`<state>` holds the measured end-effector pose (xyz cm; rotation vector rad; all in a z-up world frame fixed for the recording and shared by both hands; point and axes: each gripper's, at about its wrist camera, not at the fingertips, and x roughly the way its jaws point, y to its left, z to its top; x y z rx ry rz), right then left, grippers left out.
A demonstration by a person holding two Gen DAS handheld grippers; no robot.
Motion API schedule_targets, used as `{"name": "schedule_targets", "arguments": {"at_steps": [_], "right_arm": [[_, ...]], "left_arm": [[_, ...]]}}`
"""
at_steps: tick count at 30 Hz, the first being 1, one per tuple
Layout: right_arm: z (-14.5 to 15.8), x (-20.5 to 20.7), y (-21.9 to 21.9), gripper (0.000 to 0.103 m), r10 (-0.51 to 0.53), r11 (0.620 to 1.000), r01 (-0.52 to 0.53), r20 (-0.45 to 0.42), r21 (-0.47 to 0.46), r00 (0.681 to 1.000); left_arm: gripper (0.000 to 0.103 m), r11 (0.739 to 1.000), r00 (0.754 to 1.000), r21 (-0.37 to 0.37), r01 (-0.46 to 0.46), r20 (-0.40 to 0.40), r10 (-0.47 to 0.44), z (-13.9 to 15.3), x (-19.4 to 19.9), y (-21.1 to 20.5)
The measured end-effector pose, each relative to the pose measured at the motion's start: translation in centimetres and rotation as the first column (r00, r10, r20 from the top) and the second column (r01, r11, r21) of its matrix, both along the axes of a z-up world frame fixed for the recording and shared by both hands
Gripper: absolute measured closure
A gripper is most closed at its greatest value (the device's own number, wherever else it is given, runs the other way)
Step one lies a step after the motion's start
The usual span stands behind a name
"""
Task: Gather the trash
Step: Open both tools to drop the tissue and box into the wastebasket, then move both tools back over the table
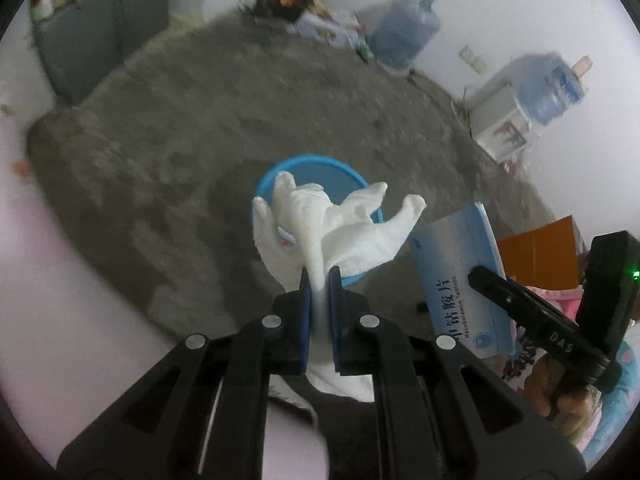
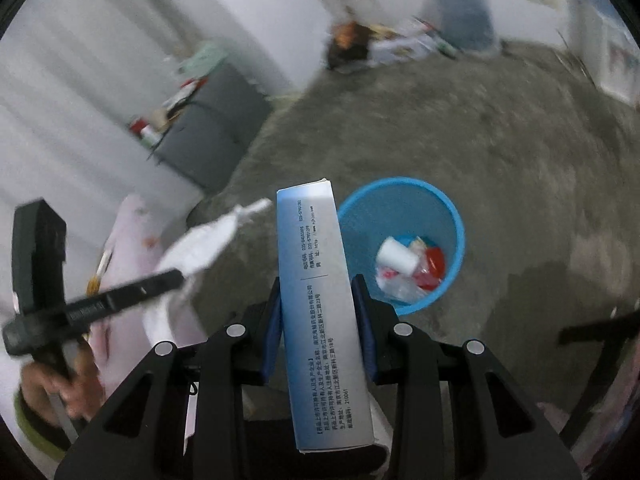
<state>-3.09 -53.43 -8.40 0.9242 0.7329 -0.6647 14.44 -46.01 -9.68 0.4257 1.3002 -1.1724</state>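
Left tool (image 1: 320, 280) was clenched on a crumpled white tissue (image 1: 340, 224) over the blue bin (image 2: 400, 200), right tool (image 2: 320, 292) gripped a blue-white medicine box (image 2: 320, 280) just beside its rim; best release both only once squarely above the opening.

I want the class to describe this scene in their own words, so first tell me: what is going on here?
A person is clearing up rubbish with a handheld gripper in each hand. The left gripper is shut on a crumpled white tissue, and the right gripper is shut on a blue and white medicine box. Both are held above the grey floor close to a blue waste bin, which already has a white roll, clear plastic and something red in it. Neither item has been dropped in yet.
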Motion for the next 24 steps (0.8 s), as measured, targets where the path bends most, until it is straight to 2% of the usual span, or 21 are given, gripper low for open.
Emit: {"name": "schedule_targets", "arguments": {"at_steps": [4, 6, 7, 8, 9, 10, 11, 13, 15, 18, 21, 24], "right_arm": [[-3.4, -0.2, -3.8, 0.070, -0.087, 0.993, 0.086, 0.005, 0.074, 0.996], [-5.1, 0.0, -5.8, 0.069, -0.128, 0.985, 0.123, 0.032, 0.121, 0.991], [-5.6, 0.2, -6.5, 0.069, -0.142, 0.982, 0.137, 0.037, 0.128, 0.989], [-6.4, 0.7, -7.4, 0.063, -0.167, 0.979, 0.162, 0.031, 0.124, 0.985], [-7.0, 0.9, -8.0, 0.055, -0.176, 0.978, 0.171, 0.028, 0.120, 0.984], [-8.2, 1.4, -8.9, 0.042, -0.189, 0.975, 0.185, 0.021, 0.123, 0.982], [-9.5, 1.7, -9.6, 0.041, -0.214, 0.967, 0.212, -0.004, 0.138, 0.977], [-11.2, 1.7, -10.2, 0.041, -0.243, 0.951, 0.247, -0.046, 0.188, 0.969], [-12.2, 1.0, -9.9, 0.041, -0.264, 0.937, 0.263, -0.027, 0.228, 0.964], [-12.0, 0.4, -8.5, 0.041, -0.243, 0.949, 0.245, -0.036, 0.198, 0.969], [-11.4, -0.3, -7.0, 0.040, -0.214, 0.957, 0.219, -0.049, 0.189, 0.976], [-9.6, -0.7, -5.8, 0.033, -0.190, 0.967, 0.196, -0.049, 0.161, 0.981]], "left_arm": [[0.096, 0.998, 1.000, 0.053, 0.021, -0.013, -0.021, -4.3, -0.3, -4.3], [0.092, 0.995, 1.000, 0.092, 0.030, -0.001, -0.030, -6.4, -0.3, -6.4], [0.083, 0.993, 0.999, 0.108, 0.038, -0.005, -0.038, -7.2, 0.0, -7.3], [0.065, 0.991, 0.999, 0.125, 0.044, -0.009, -0.043, -8.1, 0.0, -8.4], [0.056, 0.990, 0.999, 0.138, 0.040, -0.003, -0.040, -8.7, -0.1, -9.2], [0.049, 0.988, 0.999, 0.149, 0.027, 0.018, -0.030, -9.3, 0.0, -9.9], [0.048, 0.987, 0.999, 0.158, 0.019, 0.035, -0.025, -9.7, 0.0, -10.3], [0.043, 0.984, 0.999, 0.176, 0.021, 0.022, -0.026, -10.1, 0.2, -10.3], [0.042, 0.987, 1.000, 0.160, 0.017, 0.008, -0.019, -9.7, 0.2, -9.6], [0.040, 0.990, 0.999, 0.140, 0.025, 0.035, -0.030, -8.3, 0.4, -7.9], [0.040, 0.996, 0.998, 0.089, 0.006, 0.055, -0.011, -5.5, 0.5, -6.2], [0.040, 0.999, 0.997, -0.002, -0.040, 0.073, 0.040, -1.0, 0.8, -3.2]]}}
